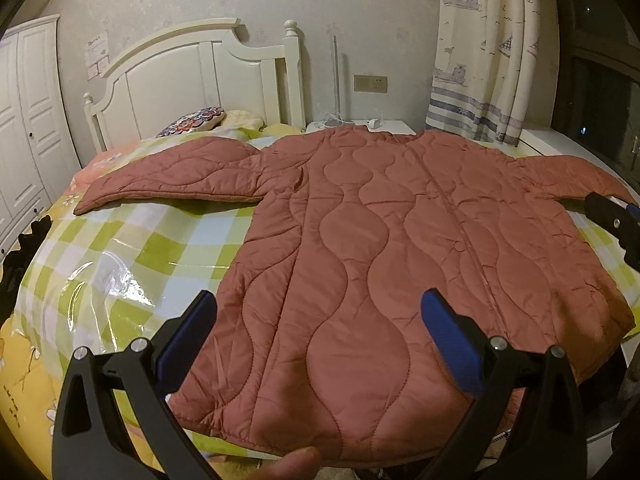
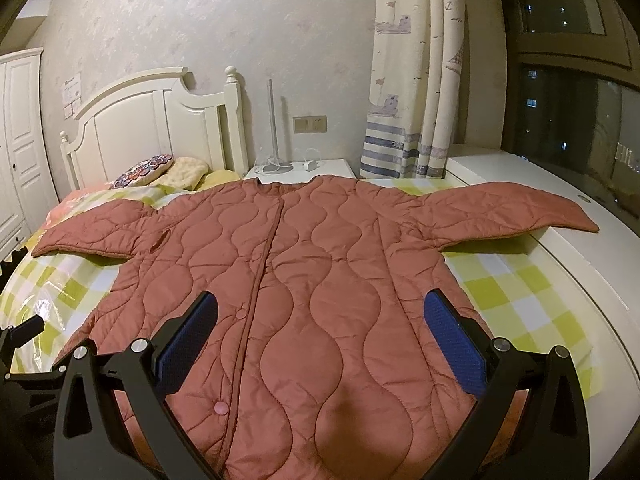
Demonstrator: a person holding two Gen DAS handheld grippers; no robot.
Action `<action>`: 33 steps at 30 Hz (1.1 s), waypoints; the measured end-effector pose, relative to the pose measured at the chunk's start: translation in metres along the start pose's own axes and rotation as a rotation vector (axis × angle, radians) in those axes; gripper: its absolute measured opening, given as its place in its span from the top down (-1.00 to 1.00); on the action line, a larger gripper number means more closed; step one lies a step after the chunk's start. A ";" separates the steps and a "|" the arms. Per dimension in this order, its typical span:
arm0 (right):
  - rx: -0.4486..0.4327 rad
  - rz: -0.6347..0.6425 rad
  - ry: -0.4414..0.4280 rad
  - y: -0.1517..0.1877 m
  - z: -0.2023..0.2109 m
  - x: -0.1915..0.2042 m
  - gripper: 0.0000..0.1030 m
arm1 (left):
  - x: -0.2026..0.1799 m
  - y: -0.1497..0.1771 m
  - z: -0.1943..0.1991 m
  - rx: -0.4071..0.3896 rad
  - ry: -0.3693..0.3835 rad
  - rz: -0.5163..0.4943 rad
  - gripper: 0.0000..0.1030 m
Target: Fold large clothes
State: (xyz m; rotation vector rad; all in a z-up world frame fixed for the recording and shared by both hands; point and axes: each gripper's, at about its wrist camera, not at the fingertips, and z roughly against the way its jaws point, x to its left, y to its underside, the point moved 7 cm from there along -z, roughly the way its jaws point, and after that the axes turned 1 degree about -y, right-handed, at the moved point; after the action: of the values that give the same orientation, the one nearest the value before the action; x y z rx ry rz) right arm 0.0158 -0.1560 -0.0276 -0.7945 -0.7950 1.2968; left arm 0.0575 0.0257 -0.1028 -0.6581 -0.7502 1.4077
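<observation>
Across the middle of the left wrist view, a rust-red quilted jacket (image 1: 360, 248) lies spread flat, front side up, on a bed covered by a green-and-white checked sheet (image 1: 132, 248). Its left-hand sleeve (image 1: 176, 178) stretches toward the left edge of the frame, and the other sleeve (image 1: 568, 176) runs to the right edge. At the bottom of the frame the left gripper (image 1: 320, 340) hangs over the jacket's hem with its blue-padded fingers (image 1: 188, 340) spread wide apart, gripping nothing. A fingertip of the person (image 1: 296, 466) shows at the bottom centre. At the right edge, part of the other black tool (image 1: 616, 224) is in view beside the sleeve end. A white headboard (image 1: 192, 76) stands in the upper left, with a patterned pillow (image 1: 196, 120) below it and a sailboat-print curtain (image 1: 484, 52) at upper right.

Low in the right wrist view, the right gripper (image 2: 320, 340) is likewise held above the lower part of the jacket (image 2: 304, 280), its fingers (image 2: 452, 344) wide apart and empty. The jacket's snap-button placket (image 2: 256, 288) runs down left of centre. One sleeve (image 2: 508, 216) reaches to the right, onto a white ledge (image 2: 560, 264) beside the bed; the other sleeve (image 2: 92, 236) points toward the left edge. A white nightstand (image 2: 332, 168) sits behind the collar, and a dark window (image 2: 576, 92) fills the upper right.
</observation>
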 end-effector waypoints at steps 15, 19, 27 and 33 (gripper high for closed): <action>0.073 -0.071 0.070 -0.026 -0.041 -0.076 -0.91 | 0.017 -0.087 -0.075 0.052 0.029 0.040 -0.96; 0.134 -0.388 0.035 -0.033 -0.083 -0.167 -0.87 | 0.023 -0.117 -0.145 0.118 -0.040 0.071 -0.96; 0.208 -0.670 0.062 -0.035 -0.166 -0.256 -0.79 | -0.016 -0.066 -0.227 0.241 0.033 0.010 -0.96; 0.232 -0.874 0.176 -0.029 -0.230 -0.304 -0.79 | -0.010 -0.064 -0.230 0.262 0.040 0.028 -0.96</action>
State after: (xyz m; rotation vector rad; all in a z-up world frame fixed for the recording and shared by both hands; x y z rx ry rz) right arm 0.1974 -0.4741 -0.1370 -0.2931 -0.7092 0.5094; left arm 0.2785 0.0187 -0.1942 -0.4918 -0.5144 1.4830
